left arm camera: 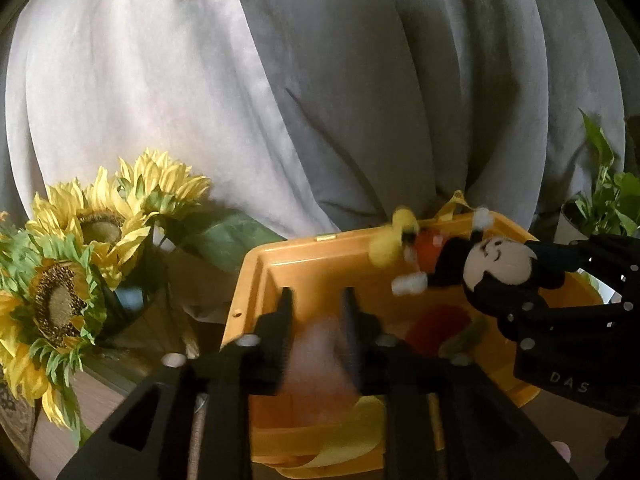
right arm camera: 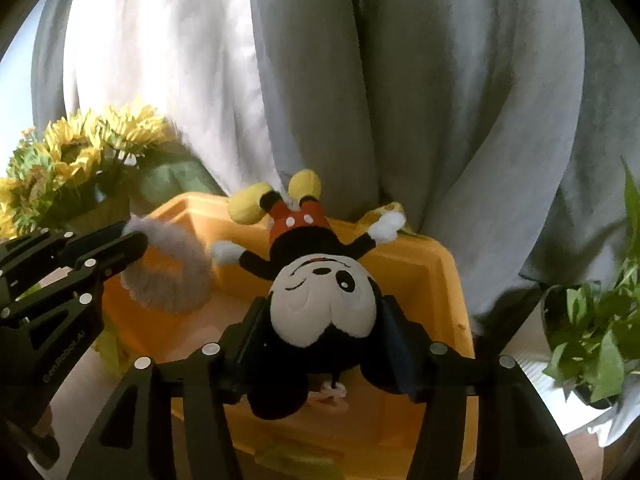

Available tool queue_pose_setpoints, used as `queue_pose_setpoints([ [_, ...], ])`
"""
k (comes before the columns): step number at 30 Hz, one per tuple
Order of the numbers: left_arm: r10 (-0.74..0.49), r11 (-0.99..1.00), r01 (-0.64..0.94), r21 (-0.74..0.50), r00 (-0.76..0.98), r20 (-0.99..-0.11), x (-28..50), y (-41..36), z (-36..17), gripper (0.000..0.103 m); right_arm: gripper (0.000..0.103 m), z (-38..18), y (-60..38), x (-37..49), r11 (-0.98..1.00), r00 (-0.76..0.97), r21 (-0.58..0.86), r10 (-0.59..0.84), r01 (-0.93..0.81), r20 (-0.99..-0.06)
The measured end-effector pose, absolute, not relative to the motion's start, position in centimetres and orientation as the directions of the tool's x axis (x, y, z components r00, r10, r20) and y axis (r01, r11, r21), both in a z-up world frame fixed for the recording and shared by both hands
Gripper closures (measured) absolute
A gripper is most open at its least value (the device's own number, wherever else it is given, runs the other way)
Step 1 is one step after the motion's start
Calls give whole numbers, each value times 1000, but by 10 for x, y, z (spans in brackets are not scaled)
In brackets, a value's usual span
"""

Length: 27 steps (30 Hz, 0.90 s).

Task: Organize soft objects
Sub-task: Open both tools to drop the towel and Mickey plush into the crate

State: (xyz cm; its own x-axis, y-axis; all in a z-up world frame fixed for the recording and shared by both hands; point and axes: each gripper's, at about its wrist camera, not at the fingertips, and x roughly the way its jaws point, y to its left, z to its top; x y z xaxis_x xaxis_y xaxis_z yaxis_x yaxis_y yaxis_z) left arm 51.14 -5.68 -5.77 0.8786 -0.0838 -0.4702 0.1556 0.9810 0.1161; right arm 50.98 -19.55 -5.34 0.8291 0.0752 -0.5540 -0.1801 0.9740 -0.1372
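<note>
A yellow plastic bin (left arm camera: 256, 280) (right arm camera: 452, 280) stands below both grippers. My right gripper (right arm camera: 324, 308) (left arm camera: 516, 280) is shut on a black, white and red mouse plush (right arm camera: 316, 280) (left arm camera: 496, 264). It grips the head, so the plush hangs upside down over the bin with its yellow feet pointing away. My left gripper (left arm camera: 316, 300) (right arm camera: 132, 236) is over the bin's left half with its jaws apart. A blurred pale grey fluffy toy (right arm camera: 172, 276) (left arm camera: 316, 356) sits at and below its fingertips, and I cannot make out any pad pressing on it. A red soft thing (left arm camera: 436, 324) lies in the bin.
A vase of yellow sunflowers (left arm camera: 80, 248) (right arm camera: 80, 152) stands left of the bin. A potted green plant (right arm camera: 596, 328) (left arm camera: 608, 200) stands to the right. Grey and white curtains (left arm camera: 320, 80) hang close behind. A yellow ribbon (left arm camera: 348, 440) drapes over the bin's near rim.
</note>
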Motion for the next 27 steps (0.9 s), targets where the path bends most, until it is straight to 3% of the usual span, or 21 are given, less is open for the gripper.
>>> queue_pose_setpoints([
  [3,-75,981,148,125,884,-461,510,-56,-56,65,42,-55,-195,513,974,824,-145,64,-175,-563],
  [7,-74,983,143,116,882,-466,508,-49,-54,59,30,-52,-198,511,980,835,-143,40,-141,-549],
  [27,-93,989,130,67,910,-404,441,-30,-5,58,29,-6,-196,436,998,893,-66,-14,-18,-449],
])
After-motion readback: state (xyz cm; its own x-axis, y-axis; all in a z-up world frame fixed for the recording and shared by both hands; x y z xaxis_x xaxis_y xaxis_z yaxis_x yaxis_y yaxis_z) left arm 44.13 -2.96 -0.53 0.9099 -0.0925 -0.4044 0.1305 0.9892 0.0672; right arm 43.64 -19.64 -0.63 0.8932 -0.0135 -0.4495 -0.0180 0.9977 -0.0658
